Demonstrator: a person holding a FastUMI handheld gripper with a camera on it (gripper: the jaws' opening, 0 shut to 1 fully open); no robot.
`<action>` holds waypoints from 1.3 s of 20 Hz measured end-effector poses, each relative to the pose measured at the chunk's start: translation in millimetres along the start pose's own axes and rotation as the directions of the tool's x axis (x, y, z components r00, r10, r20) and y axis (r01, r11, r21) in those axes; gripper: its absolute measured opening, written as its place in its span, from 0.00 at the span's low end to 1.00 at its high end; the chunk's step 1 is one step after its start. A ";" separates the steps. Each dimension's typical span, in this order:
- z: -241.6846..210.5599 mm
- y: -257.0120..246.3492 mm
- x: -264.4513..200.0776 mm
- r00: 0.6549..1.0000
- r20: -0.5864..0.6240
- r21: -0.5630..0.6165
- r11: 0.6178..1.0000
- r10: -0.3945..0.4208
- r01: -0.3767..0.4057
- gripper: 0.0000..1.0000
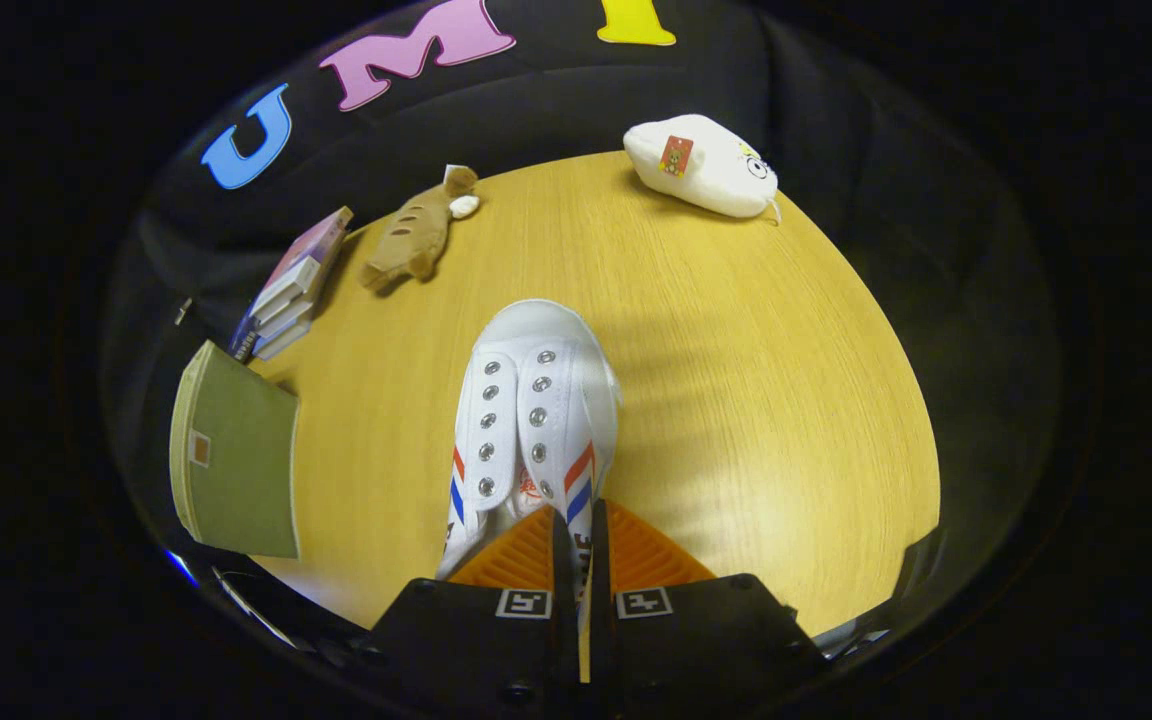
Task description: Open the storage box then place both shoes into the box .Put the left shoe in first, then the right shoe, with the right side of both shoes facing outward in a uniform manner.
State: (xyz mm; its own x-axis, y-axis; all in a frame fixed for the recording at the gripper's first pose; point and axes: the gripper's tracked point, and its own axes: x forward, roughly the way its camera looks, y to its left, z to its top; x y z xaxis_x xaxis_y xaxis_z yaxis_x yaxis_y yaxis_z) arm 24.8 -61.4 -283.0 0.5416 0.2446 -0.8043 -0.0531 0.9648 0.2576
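Note:
A white canvas shoe (536, 400) with red and blue side stripes and empty eyelets points its toe away from me, over the wooden table (736, 380). My gripper (581, 535) is shut on the shoe's right side wall near the heel, and that thin wall is pinched between the two fingers (521, 555). The shoe's heel is hidden behind the fingers. The green fabric storage box (236, 465) stands to the left of the shoe at the table's edge, turning a flat green face with a small label toward me. Whether it is open I cannot tell.
A stack of books (291, 290) lies beyond the box. A brown plush animal (416, 235) sits further back, and a white plush toy (701, 165) rests at the far edge. Bare wood spreads to the right of the shoe.

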 end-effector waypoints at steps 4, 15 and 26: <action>10.8 71.2 -39.2 0.996 0.054 0.034 0.997 0.064 -0.065 0.09; 7.2 334.0 -102.0 0.957 0.112 -0.007 0.963 0.267 -0.268 0.08; -34.9 440.0 -34.0 0.979 0.036 -0.093 0.976 0.199 -0.195 0.09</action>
State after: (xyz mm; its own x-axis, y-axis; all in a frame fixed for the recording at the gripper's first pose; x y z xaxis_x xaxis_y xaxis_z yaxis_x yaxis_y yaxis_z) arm -46.3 358.1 -161.0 0.5500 0.4283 -0.7170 -0.2356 0.9032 0.3589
